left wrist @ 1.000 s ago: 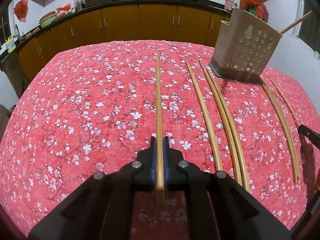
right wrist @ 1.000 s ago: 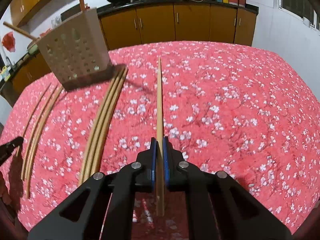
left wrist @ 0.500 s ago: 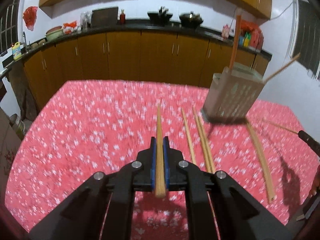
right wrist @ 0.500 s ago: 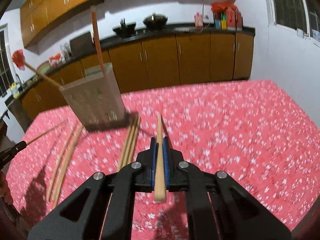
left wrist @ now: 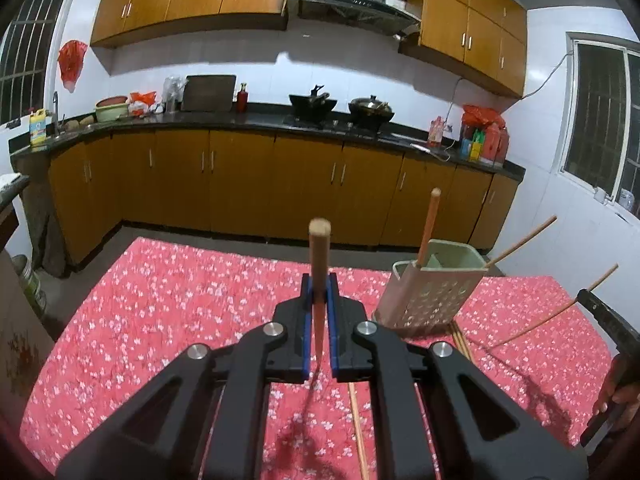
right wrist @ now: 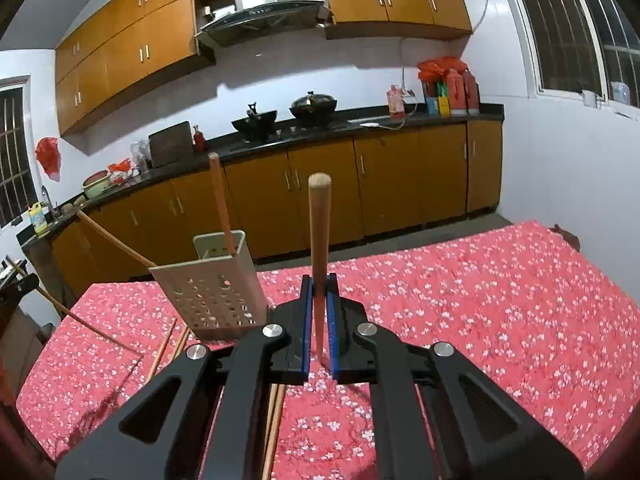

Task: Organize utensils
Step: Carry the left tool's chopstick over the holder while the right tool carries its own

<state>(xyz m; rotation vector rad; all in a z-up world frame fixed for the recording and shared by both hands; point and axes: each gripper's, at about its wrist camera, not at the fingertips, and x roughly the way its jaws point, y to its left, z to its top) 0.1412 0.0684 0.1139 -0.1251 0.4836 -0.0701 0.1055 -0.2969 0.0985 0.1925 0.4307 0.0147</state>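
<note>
Both tongs have lifted off the red floral table (left wrist: pixel 160 300) since a second ago, each now raised with its chopstick pointing up. The left tongs (left wrist: pixel 319 304) pinch one chopstick (left wrist: pixel 319 256); the right tongs (right wrist: pixel 319 304) pinch another (right wrist: pixel 319 232). The perforated holder (right wrist: pixel 216 284) stands on the table, chopsticks inside, others lying beside it.

Both hand-held grippers, left (left wrist: pixel 319 300) and right (right wrist: pixel 319 300), are lifting their chopsticks (left wrist: pixel 319 264) (right wrist: pixel 319 236) off the bench (left wrist: pixel 180 300), tilting upward.
</note>
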